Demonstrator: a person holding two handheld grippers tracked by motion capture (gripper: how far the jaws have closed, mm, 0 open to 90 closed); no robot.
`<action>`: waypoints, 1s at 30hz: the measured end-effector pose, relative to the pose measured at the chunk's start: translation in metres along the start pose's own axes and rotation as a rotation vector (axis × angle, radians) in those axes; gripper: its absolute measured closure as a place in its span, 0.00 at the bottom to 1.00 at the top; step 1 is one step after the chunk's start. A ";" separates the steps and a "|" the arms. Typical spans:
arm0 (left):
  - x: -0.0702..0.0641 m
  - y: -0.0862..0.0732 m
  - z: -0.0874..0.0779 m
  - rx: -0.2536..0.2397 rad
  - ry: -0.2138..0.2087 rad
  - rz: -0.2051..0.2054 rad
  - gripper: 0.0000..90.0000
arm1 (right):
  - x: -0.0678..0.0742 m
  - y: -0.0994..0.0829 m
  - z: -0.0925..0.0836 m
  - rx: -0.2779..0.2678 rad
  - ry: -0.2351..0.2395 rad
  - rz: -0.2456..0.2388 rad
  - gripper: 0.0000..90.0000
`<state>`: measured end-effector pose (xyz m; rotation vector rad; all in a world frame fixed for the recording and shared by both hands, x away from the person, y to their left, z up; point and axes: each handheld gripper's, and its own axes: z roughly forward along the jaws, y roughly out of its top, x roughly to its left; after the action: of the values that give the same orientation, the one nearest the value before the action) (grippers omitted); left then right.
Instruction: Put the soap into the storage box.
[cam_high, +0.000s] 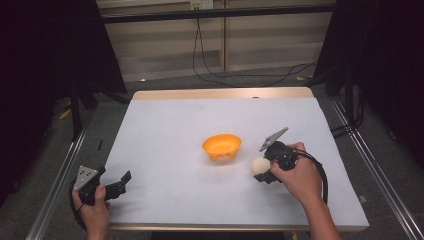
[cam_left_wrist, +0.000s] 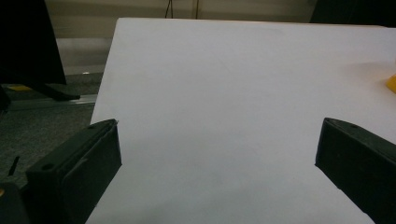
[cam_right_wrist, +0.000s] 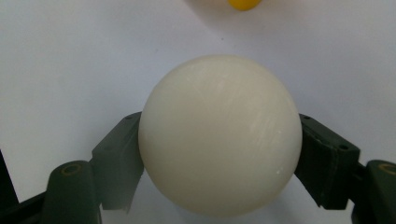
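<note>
Gripping a cream ball (cam_right_wrist: 218, 135) tight, the right gripper (cam_high: 263, 172) is sitting just beside the orange bowl (cam_high: 222, 146); left gripper (cam_high: 121, 182) is gaping wide, empty.

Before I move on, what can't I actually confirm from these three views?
- Whether the ball is lifted or on the table: its underside is hidden by its own bulk in the right gripper view, and too small in the high view.
- Bowl contents: its near wall hides the bottom in the high view; frame edges cut it off in both gripper views.
</note>
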<state>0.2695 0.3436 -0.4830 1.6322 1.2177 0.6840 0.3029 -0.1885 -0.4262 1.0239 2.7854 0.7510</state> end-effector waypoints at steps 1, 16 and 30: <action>0.000 0.000 0.000 0.000 0.000 0.000 0.00 | 0.000 0.002 0.000 -0.002 0.000 -0.007 0.28; -0.001 0.000 0.000 0.000 0.002 0.005 0.00 | -0.002 0.029 0.000 -0.001 -0.005 -0.045 0.28; -0.001 0.000 0.000 -0.003 0.002 0.001 0.00 | -0.004 0.051 -0.003 -0.008 -0.010 -0.069 0.28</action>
<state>0.2691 0.3427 -0.4830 1.6301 1.2168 0.6884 0.3352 -0.1582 -0.4000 0.9219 2.7915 0.7459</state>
